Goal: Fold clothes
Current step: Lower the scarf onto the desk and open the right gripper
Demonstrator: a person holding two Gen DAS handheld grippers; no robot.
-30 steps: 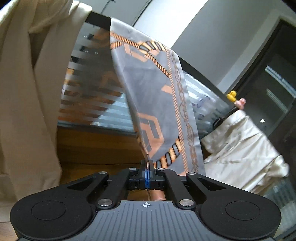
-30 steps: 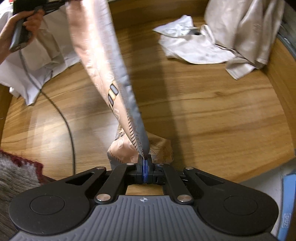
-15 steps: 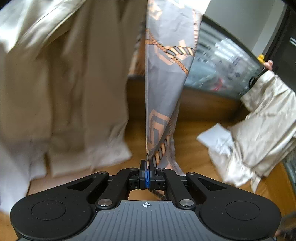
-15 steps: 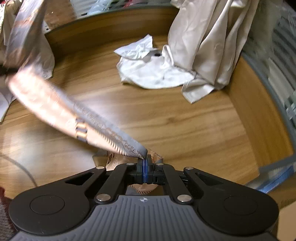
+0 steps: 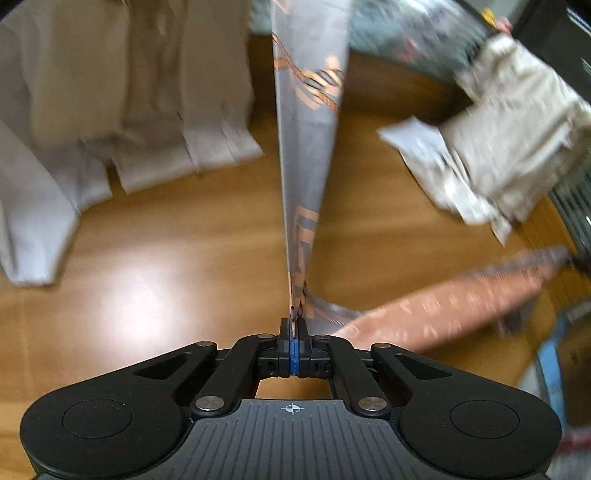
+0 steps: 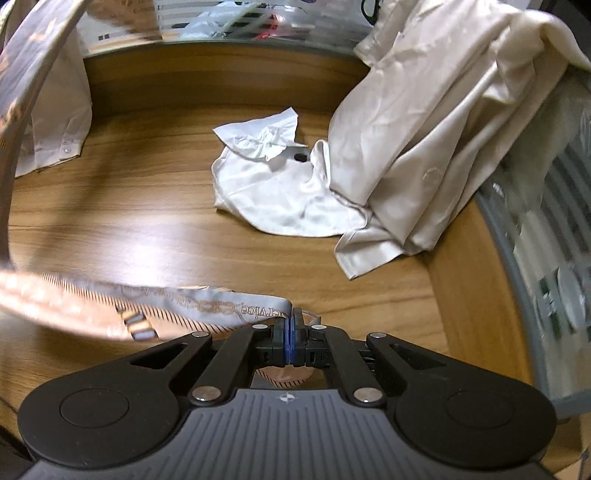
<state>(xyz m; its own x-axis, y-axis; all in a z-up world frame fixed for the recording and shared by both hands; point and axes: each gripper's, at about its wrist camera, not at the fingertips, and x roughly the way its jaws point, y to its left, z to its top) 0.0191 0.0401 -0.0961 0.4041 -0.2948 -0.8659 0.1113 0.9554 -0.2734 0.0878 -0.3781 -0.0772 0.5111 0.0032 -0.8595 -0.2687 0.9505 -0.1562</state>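
Note:
A grey silk scarf with orange chain print hangs taut above the wooden table. My left gripper is shut on one corner of it. My right gripper is shut on another corner, where the scarf runs off to the left, its pinkish underside showing. The scarf's far end rises out of the top of both views. In the left wrist view the pink stretch leads right toward the other gripper, which is blurred.
A cream satin garment drapes over the table's right edge with a white cloth beside it. More cream and white garments hang at the left. A glass partition stands behind the wooden table.
Both grippers have tilted down toward the table with the scarf still held. The scarf has swung from hanging steeply to stretching out sideways between the two grippers.

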